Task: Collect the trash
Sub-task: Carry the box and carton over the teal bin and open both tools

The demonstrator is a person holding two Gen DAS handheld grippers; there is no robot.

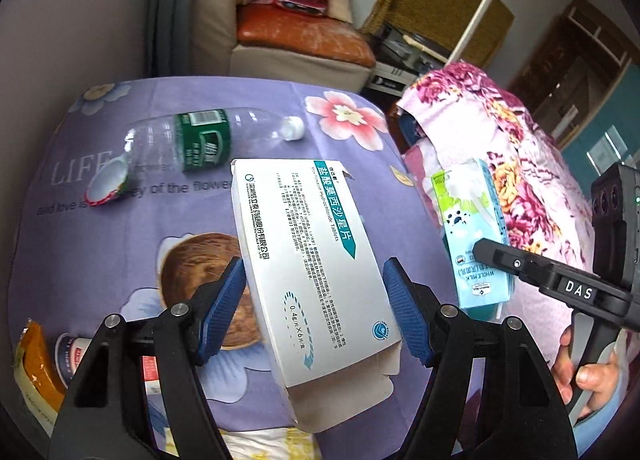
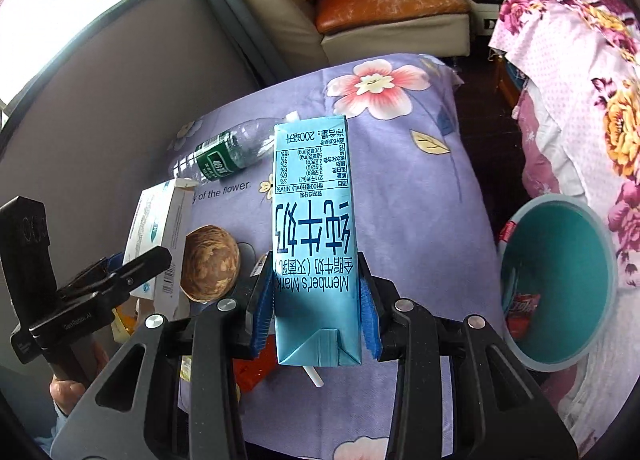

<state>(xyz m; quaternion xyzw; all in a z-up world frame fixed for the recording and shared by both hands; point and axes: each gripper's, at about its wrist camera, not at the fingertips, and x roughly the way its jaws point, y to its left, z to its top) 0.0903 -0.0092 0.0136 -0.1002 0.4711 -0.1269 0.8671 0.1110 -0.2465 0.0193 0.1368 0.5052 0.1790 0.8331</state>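
Note:
My left gripper (image 1: 316, 300) is shut on a white medicine box (image 1: 312, 260) with teal print, held above the purple flowered table (image 1: 120, 188). The box also shows in the right wrist view (image 2: 160, 236). My right gripper (image 2: 316, 300) is shut on a light blue milk carton (image 2: 312, 220), held upright above the table; it also shows in the left wrist view (image 1: 476, 236). A teal trash bin (image 2: 560, 284) stands to the right of the table with a red wrapper (image 2: 524, 308) inside.
An empty plastic bottle (image 1: 192, 140) with a green label lies at the table's far side. A foil lid (image 1: 108, 184), a brown shell-like object (image 2: 210, 264), an orange wrapper (image 1: 36, 372) and a small cup (image 1: 72, 352) lie on the table. A flowered cloth (image 2: 580, 60) covers furniture on the right.

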